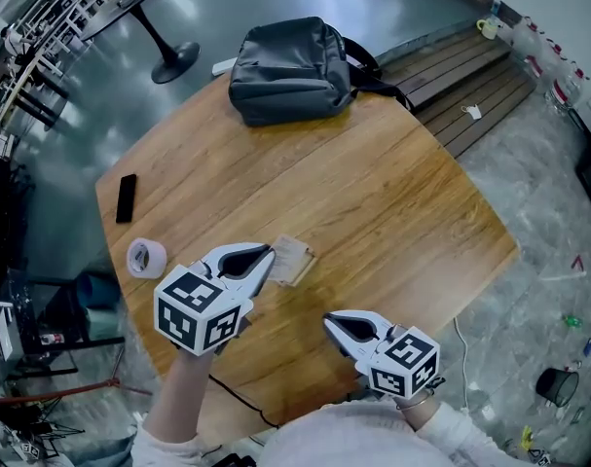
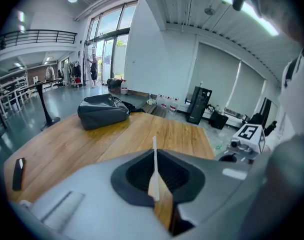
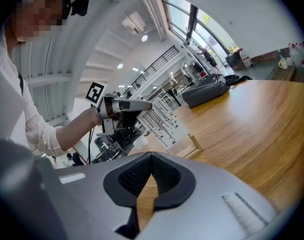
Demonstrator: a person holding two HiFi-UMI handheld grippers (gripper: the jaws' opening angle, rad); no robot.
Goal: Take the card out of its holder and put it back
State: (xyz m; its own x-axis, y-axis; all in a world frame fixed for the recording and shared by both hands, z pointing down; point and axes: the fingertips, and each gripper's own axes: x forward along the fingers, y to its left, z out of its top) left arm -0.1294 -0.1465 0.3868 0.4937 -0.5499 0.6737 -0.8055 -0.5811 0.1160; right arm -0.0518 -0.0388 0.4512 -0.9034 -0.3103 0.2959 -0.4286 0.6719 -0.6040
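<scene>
left hand-held gripper point(image 1: 266, 253) pinches card point(image 2: 154, 145) edge-on | right hand-held gripper point(image 3: 150, 159) closed, empty | risk: card twists, misses holder point(image 1: 295, 261) ahead

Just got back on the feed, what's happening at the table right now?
A person holds a claw in each hand over the wooden table. The left claw is shut on the edge of a thin tan card holder; I can't tell whether the card is inside it. The right claw is shut and empty, off to the side and nearer the person. A backpack and a tape roll sit farther off, away from both claws.
</scene>
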